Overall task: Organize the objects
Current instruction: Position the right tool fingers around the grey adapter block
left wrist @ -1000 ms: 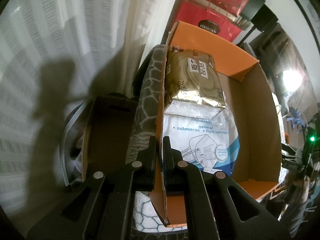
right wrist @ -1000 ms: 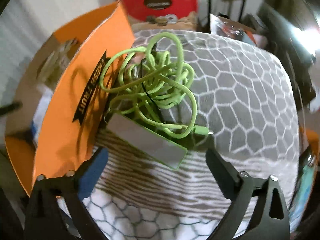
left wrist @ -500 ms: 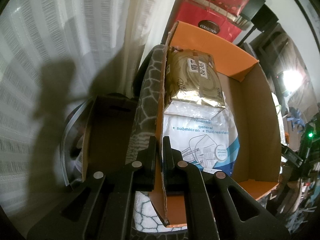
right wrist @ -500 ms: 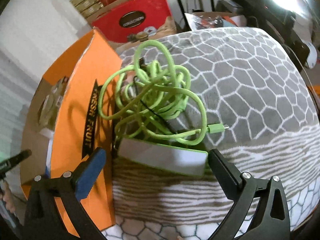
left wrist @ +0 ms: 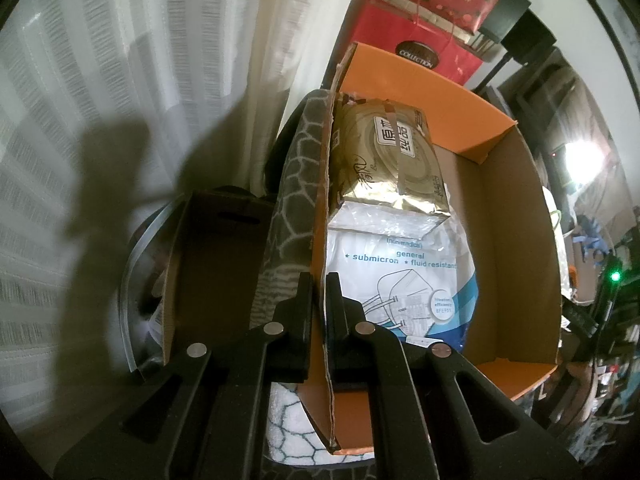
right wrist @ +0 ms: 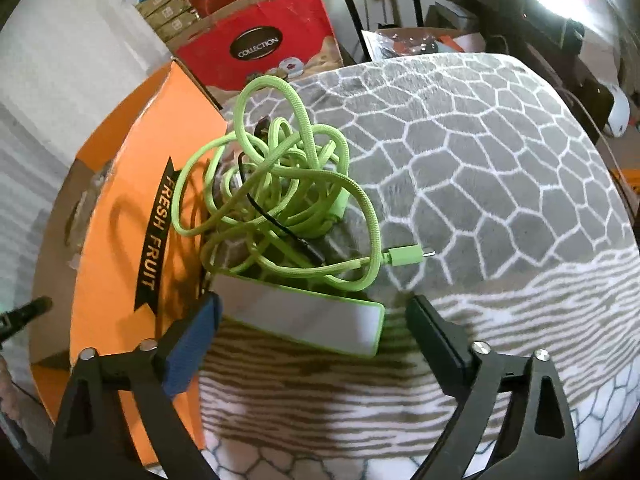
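Note:
My left gripper (left wrist: 319, 292) is shut on the near side wall of the orange cardboard box (left wrist: 516, 272). Inside the box lie a gold foil packet (left wrist: 384, 160) and a white mask pack (left wrist: 404, 276). In the right wrist view the same orange box (right wrist: 120, 240), printed FRESH FRUIT, stands to the left of a green power bank (right wrist: 300, 316) and a tangled green cable (right wrist: 280, 196) on a grey patterned blanket (right wrist: 480, 160). My right gripper (right wrist: 312, 320) straddles the power bank, jaws closing. The left blue pad is at the bank's end; a gap shows on the right.
A red COLLECTION gift bag (right wrist: 260, 48) and stacked boxes stand behind the blanket. White curtains (left wrist: 120, 100) hang at the left. A brown cardboard box (left wrist: 216, 272) sits beside the orange one. Dark furniture and clutter (right wrist: 560, 40) fill the far right.
My right gripper has rolled and drawn closer to the power bank, its fingers narrowing around it. The left gripper and the orange box have stayed put.

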Tool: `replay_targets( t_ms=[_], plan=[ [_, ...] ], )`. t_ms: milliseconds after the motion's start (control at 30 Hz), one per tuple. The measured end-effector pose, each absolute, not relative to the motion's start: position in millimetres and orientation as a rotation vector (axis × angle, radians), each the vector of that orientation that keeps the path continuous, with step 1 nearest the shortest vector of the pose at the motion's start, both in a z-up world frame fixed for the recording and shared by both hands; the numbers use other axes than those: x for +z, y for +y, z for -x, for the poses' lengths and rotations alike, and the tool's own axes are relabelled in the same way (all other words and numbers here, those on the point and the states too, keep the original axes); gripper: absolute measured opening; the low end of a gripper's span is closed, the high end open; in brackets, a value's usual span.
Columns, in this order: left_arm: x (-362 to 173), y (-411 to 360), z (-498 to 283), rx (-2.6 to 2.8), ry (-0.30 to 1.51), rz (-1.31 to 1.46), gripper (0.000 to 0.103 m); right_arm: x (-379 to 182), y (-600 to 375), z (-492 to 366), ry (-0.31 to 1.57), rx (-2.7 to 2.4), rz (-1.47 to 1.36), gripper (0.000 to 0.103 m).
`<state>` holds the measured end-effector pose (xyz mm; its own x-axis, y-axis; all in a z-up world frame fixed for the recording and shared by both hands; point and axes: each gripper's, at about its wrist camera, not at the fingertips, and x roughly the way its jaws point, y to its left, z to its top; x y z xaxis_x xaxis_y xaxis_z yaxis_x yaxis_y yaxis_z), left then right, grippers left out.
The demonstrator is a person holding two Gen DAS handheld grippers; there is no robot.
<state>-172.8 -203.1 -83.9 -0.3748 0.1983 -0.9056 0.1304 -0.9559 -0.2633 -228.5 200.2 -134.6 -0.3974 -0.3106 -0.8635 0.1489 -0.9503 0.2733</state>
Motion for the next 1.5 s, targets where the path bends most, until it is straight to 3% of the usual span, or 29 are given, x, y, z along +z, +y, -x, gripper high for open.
replay_targets(
  t_ms=[233, 433, 633, 800, 1033, 1500],
  plan=[
    [-84.1, -202.6, 172.4, 2.532, -0.457, 1.732, 0.005, -126.8, 196.5, 240.2, 0.002, -2.29, -1.474, 0.087],
    [-84.0, -202.6, 172.5, 2.531, -0.456, 1.733, 0.005, -126.4, 188.0, 236.7, 0.106, -2.15, -1.406, 0.068],
    [-84.7, -203.2, 171.9, 2.536, -0.452, 1.732, 0.005, -127.8, 175.6, 225.6, 0.282, -2.086, -1.405, 0.066],
    [-85.7, -203.6, 171.8, 2.537, -0.458, 1.732, 0.005, -134.0, 168.3, 220.7, 0.44, -2.093, -1.397, 0.054],
    [-85.4, -202.7, 171.8, 2.538, -0.46, 1.732, 0.005, -131.0, 180.7, 214.8, 0.498, -2.055, -1.396, 0.029],
    [-85.3, -200.9, 171.5, 2.544, -0.452, 1.737, 0.005, -125.3, 231.8, 189.8, 0.502, -1.974, -1.458, 0.028]
  ],
)
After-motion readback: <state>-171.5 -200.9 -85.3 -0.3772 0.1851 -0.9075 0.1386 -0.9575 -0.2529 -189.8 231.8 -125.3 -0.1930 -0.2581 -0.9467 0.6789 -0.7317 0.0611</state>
